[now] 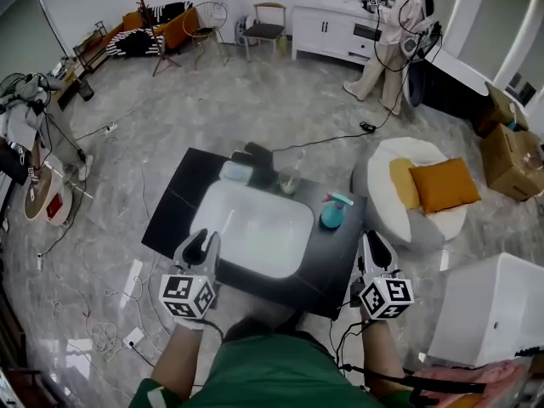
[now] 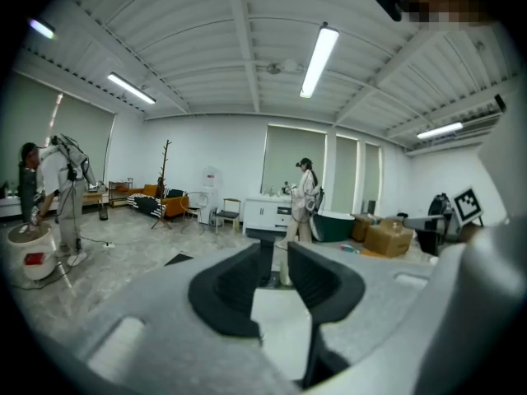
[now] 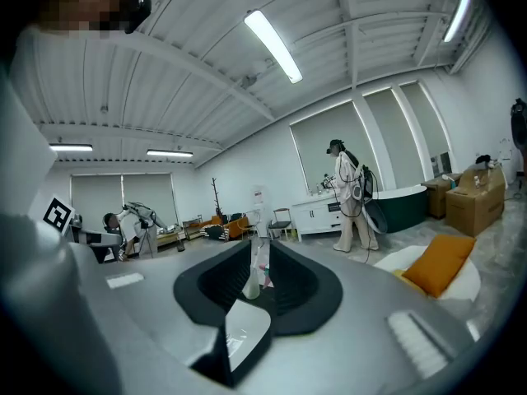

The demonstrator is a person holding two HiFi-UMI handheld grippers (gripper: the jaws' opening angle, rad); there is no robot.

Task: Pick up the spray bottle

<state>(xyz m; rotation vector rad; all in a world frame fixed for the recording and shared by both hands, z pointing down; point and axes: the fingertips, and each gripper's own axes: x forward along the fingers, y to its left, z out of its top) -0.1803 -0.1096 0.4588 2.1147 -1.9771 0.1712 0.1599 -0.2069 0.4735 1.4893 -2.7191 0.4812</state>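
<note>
head view has the teal spray bottle (image 1: 333, 212) standing upright on the right side of the dark counter (image 1: 174, 202), just beside the white basin (image 1: 255, 228). the right gripper (image 1: 374, 249) hovers at the counter's near edge, near the bottle but short of it, and to my eye that's a line-up for the reach. the left gripper (image 1: 197, 246) hangs over the basin's near left corner, well apart from the bottle and likely just parked out of the way. now the claws: in the left gripper view the jaws stand a narrow slit apart, nothing between them. in the right gripper view it's the same story, jaws only slightly parted and empty, touching nothing. they look too narrow for the bottle's body, so they'll need to spread first.
</note>
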